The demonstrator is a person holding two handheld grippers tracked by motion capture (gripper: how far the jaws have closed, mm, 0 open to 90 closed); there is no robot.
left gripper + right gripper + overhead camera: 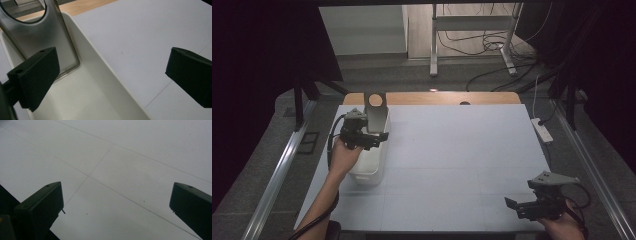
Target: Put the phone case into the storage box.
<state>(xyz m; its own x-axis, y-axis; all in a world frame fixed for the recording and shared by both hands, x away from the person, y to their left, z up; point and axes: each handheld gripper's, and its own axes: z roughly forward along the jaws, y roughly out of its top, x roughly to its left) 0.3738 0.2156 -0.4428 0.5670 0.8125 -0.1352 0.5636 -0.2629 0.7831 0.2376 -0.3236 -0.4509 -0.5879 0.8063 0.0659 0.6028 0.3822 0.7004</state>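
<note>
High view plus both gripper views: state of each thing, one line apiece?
left gripper: open, over the bin's rim, holding nothing
right gripper: open, above bare table, holding nothing
white bin: upright on table, open top
metal plate with round hole: leaning upright inside the bin, ungripped

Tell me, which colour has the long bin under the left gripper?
The bin is white, clearest in the left gripper view; a shiny metal piece stands inside.
</note>
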